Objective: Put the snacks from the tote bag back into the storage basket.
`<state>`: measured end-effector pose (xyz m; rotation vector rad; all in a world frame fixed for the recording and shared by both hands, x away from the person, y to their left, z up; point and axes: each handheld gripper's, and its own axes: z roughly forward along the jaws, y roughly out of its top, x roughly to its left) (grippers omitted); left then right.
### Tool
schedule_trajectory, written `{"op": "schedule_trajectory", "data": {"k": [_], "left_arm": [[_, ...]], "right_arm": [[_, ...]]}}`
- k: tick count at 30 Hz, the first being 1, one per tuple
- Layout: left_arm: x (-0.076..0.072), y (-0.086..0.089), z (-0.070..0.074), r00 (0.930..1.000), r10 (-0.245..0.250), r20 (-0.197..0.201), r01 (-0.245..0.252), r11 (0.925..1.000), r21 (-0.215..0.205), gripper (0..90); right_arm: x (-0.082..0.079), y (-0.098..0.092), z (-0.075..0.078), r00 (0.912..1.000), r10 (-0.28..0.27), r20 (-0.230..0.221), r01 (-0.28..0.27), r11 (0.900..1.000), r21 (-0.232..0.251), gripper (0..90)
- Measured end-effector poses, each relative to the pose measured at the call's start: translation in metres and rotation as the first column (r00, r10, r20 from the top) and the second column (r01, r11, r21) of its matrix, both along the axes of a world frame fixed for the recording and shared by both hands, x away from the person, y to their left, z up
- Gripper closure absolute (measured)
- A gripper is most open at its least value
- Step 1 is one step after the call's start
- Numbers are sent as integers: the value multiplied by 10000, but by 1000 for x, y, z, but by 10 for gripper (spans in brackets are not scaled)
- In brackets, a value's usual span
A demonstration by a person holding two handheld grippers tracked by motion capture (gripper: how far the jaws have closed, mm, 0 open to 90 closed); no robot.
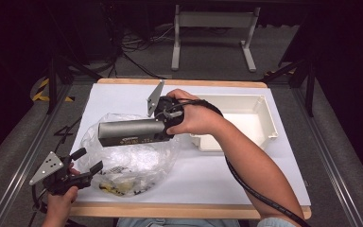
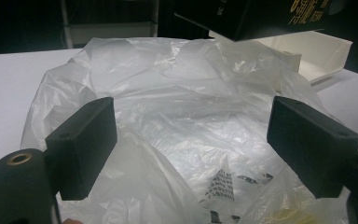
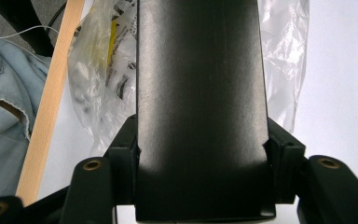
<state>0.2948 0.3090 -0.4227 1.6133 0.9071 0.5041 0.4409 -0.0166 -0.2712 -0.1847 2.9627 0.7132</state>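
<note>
A long dark box point(image 1: 132, 132) with gold lettering hangs level above a crumpled clear plastic bag point(image 1: 137, 163) on the white table. My right gripper point(image 1: 167, 124) is shut on the box's right end, and in the right gripper view the box point(image 3: 200, 107) runs away between both jaws, whose pads press its sides. My left gripper point(image 1: 86, 161) is open at the bag's near-left edge. In the left gripper view its two pads stand wide apart with the bag point(image 2: 186, 121) beyond them and the box's corner point(image 2: 256, 16) overhead.
A white rectangular tray point(image 1: 246, 118) stands at the right rear of the table. The bag holds printed packets and something yellow point(image 1: 116, 187). The table's wooden front edge point(image 3: 46, 121) lies next to a blue denim garment point(image 3: 2, 116). A table frame stands on the floor beyond.
</note>
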Motion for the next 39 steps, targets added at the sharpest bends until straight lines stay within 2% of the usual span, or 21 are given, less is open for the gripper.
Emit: {"op": "schedule_trajectory", "data": {"k": [8, 19, 28, 39], "left_arm": [[0, 0, 0, 10000, -9, -35, 10, 10000, 52, 167], [0, -1, 0, 10000, 17, -56, -17, 10000, 76, 167], [0, -1, 0, 9999, -6, -133, 8, 9999, 168, 167], [0, -2, 0, 9999, 14, -146, -10, 9997, 229, 167]], "right_arm": [[0, -26, 7, 9998, -222, -23, 222, 9997, 140, 436], [-1, -68, 16, 9955, -940, 146, 937, 9954, 222, 435], [-3, -100, 26, 9885, -1459, 408, 1451, 9891, 240, 435], [0, -136, 33, 9740, -2224, 437, 2210, 9746, 350, 435]]}}
